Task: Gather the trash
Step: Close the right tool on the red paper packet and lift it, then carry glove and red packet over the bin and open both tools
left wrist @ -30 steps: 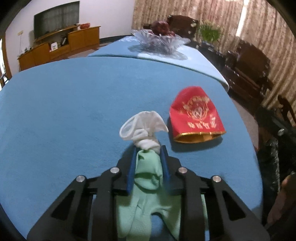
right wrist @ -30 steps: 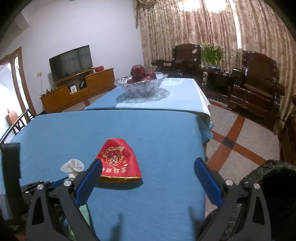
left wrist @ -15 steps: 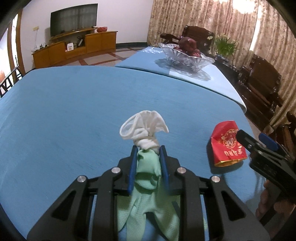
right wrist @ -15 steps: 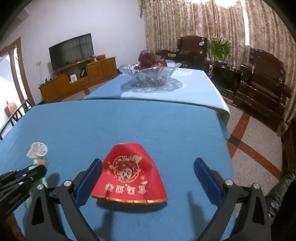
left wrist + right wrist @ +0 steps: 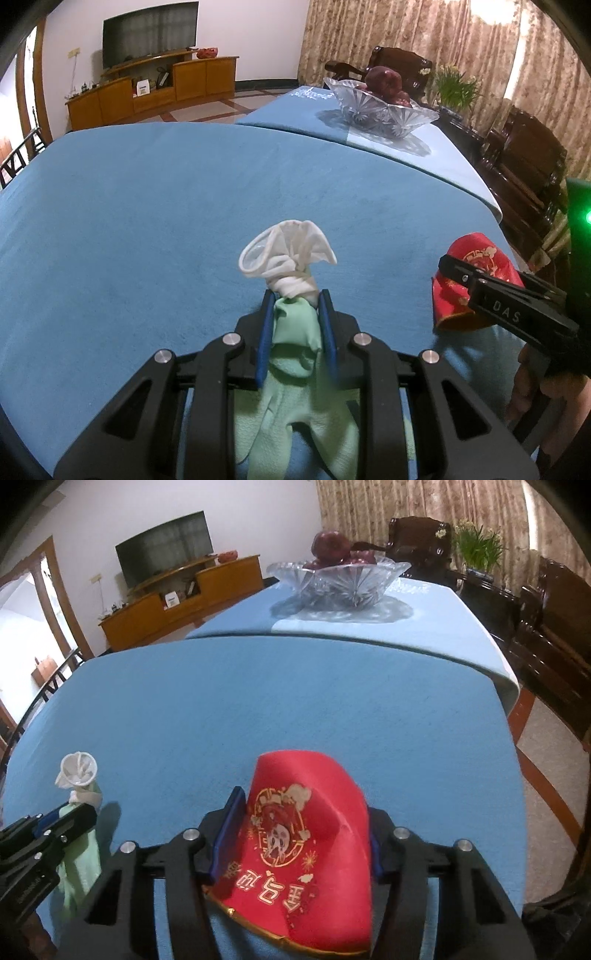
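Though bowed, red packet point(image 5: 306, 834) between right tongs point(image 5: 301, 834).

One red paper cup point(image 5: 306, 834), one green-and-white glove point(image 5: 291, 295), one glass bowl point(image 5: 338, 578), two grippers.

Bare blue tablecloth point(image 5: 295, 701) ahead of both grippers, only the glass fruit bowl point(image 5: 338, 578) far beyond.

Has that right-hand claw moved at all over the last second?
Yes. The right gripper came forward and down over the blue tablecloth to the red packet, and its jaws have just been closing, now squeezing the packet.
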### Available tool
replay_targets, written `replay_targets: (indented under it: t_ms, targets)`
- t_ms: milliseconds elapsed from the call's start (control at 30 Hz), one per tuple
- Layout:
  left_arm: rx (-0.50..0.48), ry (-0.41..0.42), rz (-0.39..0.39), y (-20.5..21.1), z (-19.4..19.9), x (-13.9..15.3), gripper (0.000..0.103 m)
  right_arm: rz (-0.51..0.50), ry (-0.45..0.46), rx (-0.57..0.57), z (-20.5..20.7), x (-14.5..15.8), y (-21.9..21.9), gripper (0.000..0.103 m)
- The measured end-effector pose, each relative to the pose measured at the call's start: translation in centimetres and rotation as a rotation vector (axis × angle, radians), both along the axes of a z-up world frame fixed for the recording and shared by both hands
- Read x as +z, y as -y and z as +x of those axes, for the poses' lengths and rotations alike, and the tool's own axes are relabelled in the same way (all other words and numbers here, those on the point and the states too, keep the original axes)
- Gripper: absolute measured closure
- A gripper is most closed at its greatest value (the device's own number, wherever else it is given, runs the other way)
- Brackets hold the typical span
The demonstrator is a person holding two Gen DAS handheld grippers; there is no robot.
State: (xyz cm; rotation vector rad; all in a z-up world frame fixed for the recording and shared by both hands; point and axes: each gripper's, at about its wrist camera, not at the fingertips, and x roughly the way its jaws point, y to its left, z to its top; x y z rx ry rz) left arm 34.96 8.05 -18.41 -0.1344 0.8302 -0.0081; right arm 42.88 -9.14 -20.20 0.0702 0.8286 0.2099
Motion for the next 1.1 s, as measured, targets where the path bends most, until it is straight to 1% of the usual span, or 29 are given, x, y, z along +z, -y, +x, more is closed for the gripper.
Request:
replay_targets:
  t_ms: [133,267,600,800,1100]
  targets:
    - [-0.006,0.003,0.005,0.5,-0.1,0.3,0.080,-0.012,0.053,-0.002,-1.0,1.0,-0.1,0.049]
    - [-0.016,0.017,0.010,1.0,-0.5,1.2,0.080,0.004,0.082,-0.003,-2.3,2.2,0.2,0.050]
    - [-0.073,0.089,0.007,3.4,-3.2,5.2,0.080,0.007,0.160,0.002,-6.4,7.5,1.6,0.050]
    - [-0.099,0.126,0.001,4.7,-5.7,7.7,0.080,0.011,0.216,-0.028,-10.0,10.8,3.6,0.050]
    - [-0.162,0.174,-0.018,8.1,-9.1,11.0,0.080,0.011,0.265,-0.086,-14.9,14.1,7.3,0.050]
